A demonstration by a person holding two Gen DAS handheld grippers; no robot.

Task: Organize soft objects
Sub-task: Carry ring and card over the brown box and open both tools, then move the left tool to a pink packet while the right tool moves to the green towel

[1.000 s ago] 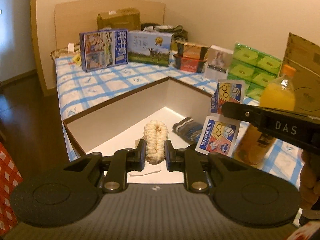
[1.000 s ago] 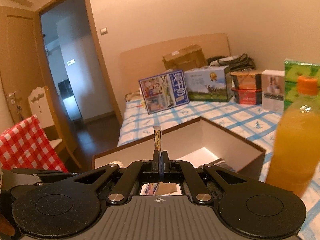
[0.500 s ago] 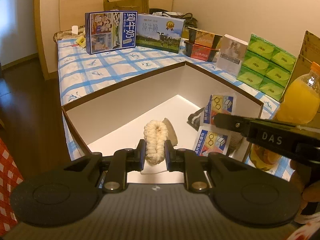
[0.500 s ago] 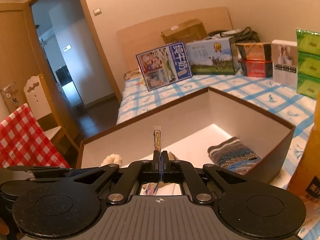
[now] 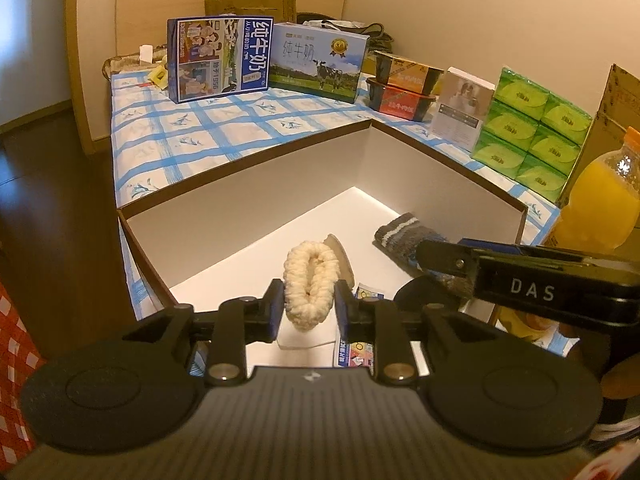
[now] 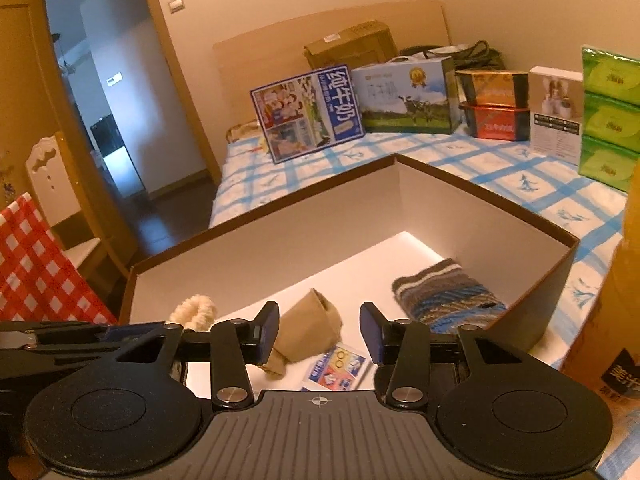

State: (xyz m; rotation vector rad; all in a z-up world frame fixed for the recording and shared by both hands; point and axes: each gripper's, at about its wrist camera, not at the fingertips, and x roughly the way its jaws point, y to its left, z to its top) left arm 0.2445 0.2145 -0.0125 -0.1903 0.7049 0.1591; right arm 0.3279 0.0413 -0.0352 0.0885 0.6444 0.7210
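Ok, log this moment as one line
left hand-held gripper: shut on fluffy cream item | right hand-held gripper: open over box | packet: in box

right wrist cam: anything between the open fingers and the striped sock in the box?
Only bare white box floor separates the right gripper from the striped sock. The beige sock lies left of that line, right wrist view.

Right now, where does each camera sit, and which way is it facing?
Left wrist: behind the left gripper, looking into the box; its pads squeeze the scrunchie, and the right gripper's arm crosses at right.
Right wrist: behind the open right gripper, looking into the box toward the door; the left gripper shows at lower left.
Both show the striped sock, tan sock and packet.
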